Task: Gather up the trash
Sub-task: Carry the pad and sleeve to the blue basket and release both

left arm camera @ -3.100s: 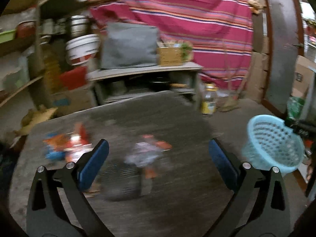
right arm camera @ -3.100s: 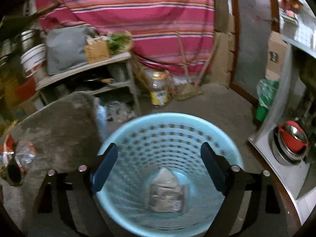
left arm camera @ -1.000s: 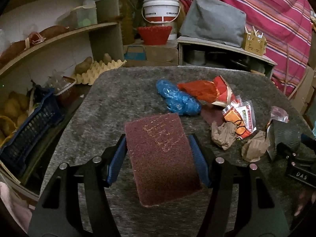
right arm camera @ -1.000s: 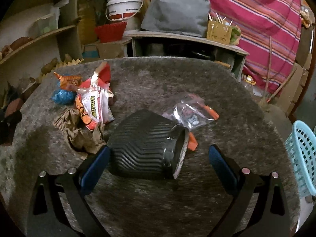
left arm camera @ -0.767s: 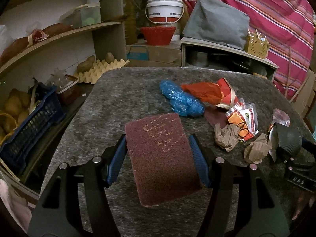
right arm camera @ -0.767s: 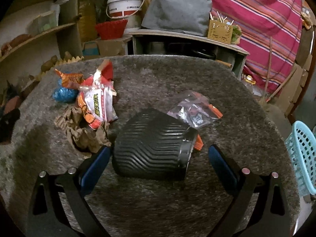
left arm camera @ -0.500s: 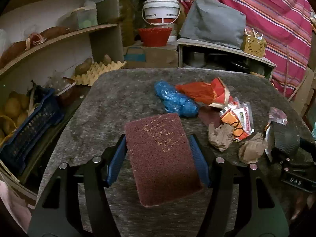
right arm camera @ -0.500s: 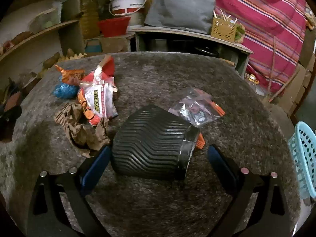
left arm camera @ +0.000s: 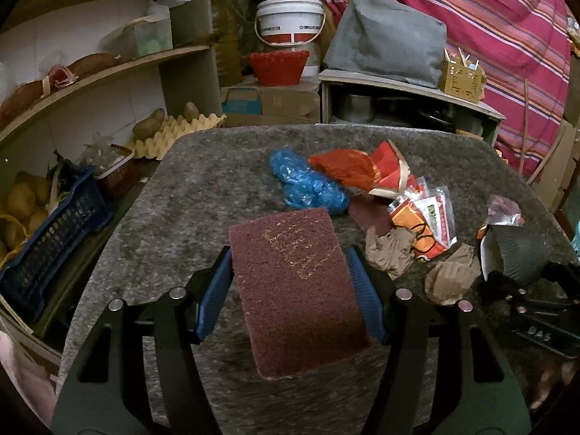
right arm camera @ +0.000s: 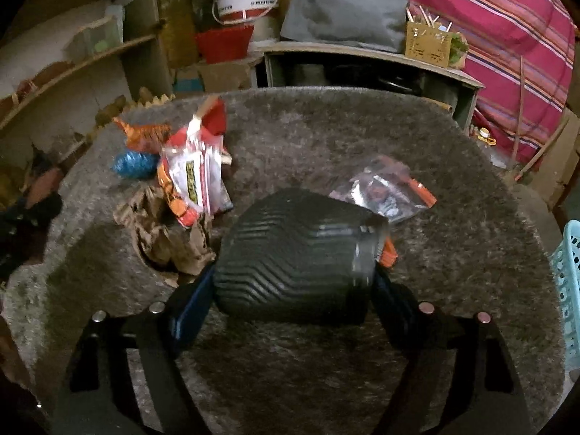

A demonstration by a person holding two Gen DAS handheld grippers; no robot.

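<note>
My left gripper (left arm camera: 290,286) is shut on a maroon scouring pad (left arm camera: 295,290), held flat above the grey felt table (left arm camera: 203,195). My right gripper (right arm camera: 291,290) is shut on a black ribbed paper cup (right arm camera: 293,268) lying on its side; the cup also shows at the right of the left wrist view (left arm camera: 514,253). Loose trash lies on the table: a blue plastic bag (left arm camera: 308,185), a red wrapper (left arm camera: 348,170), orange-white packets (left arm camera: 424,221), crumpled brown paper (left arm camera: 389,250), and a clear packet (right arm camera: 384,188).
A light blue laundry basket (right arm camera: 567,282) stands off the table's right edge. Shelves with potatoes and an egg tray (left arm camera: 174,127) are at the left. A low shelf with a grey bag (left arm camera: 384,40) and a white bucket (left arm camera: 290,18) stands behind the table.
My right gripper has closed on the black cup, which was lying between open fingers before. My left gripper still holds the pad, almost unmoved.
</note>
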